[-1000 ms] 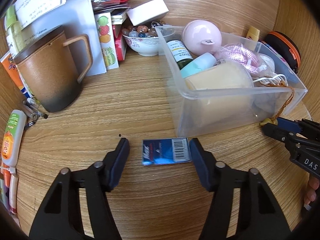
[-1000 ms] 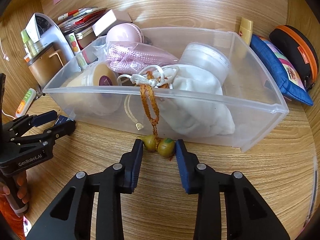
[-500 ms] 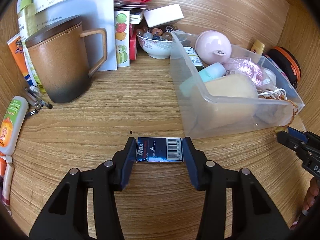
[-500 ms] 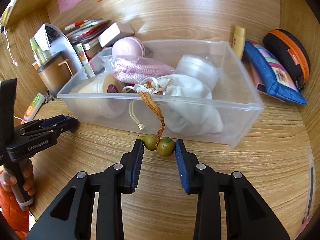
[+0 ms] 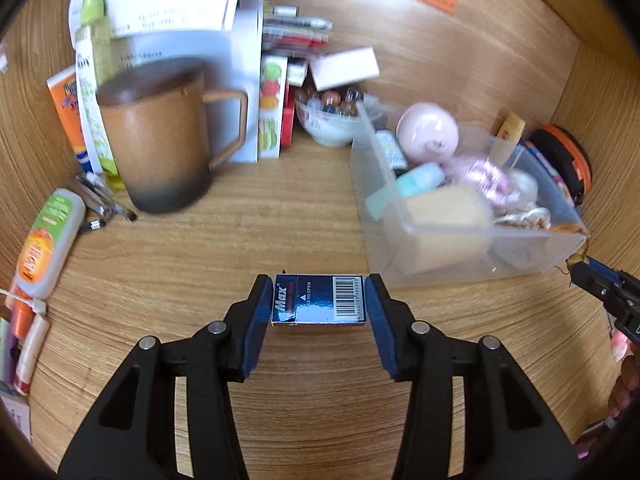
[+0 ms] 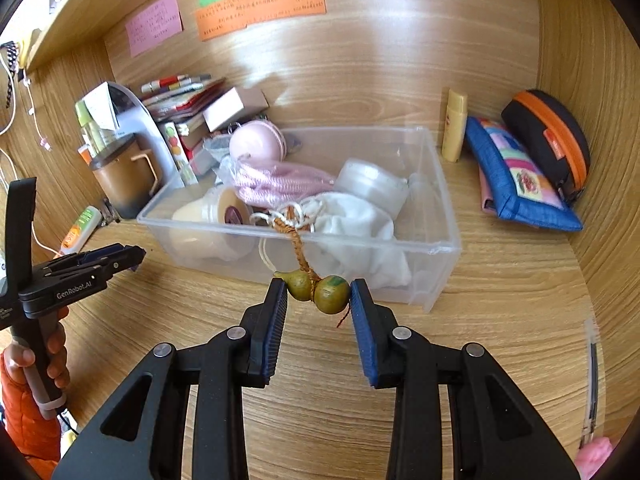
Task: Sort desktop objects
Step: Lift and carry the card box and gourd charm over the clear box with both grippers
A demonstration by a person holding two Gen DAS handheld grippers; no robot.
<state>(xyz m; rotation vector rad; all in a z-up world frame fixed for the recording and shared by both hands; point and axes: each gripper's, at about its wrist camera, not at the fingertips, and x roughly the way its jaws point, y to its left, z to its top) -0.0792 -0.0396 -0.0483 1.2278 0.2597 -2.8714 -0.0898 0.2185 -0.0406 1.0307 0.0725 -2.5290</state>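
My left gripper (image 5: 319,300) is shut on a small blue staple box (image 5: 319,299) with a barcode, lifted a little off the wooden desk. My right gripper (image 6: 319,294) is shut on a green gourd charm (image 6: 318,292). Its braided orange cord (image 6: 299,246) runs up over the front wall of a clear plastic bin (image 6: 436,248) full of small items. From the right wrist view the left gripper (image 6: 136,256) shows at the left, held by a hand. The right gripper's tip (image 5: 578,272) shows at the right edge of the left wrist view.
A brown mug (image 5: 160,140), papers, a marble bowl (image 5: 328,120) and tubes (image 5: 48,240) crowd the back left. The bin (image 5: 472,264) stands right of centre. A blue pouch (image 6: 516,176), a black and orange case (image 6: 552,140) and a yellow tube (image 6: 454,124) lie at the back right.
My left gripper closed on the staple box and raised it off the desk. My right gripper rose and drew back with the gourd charm, pulling its cord taut.
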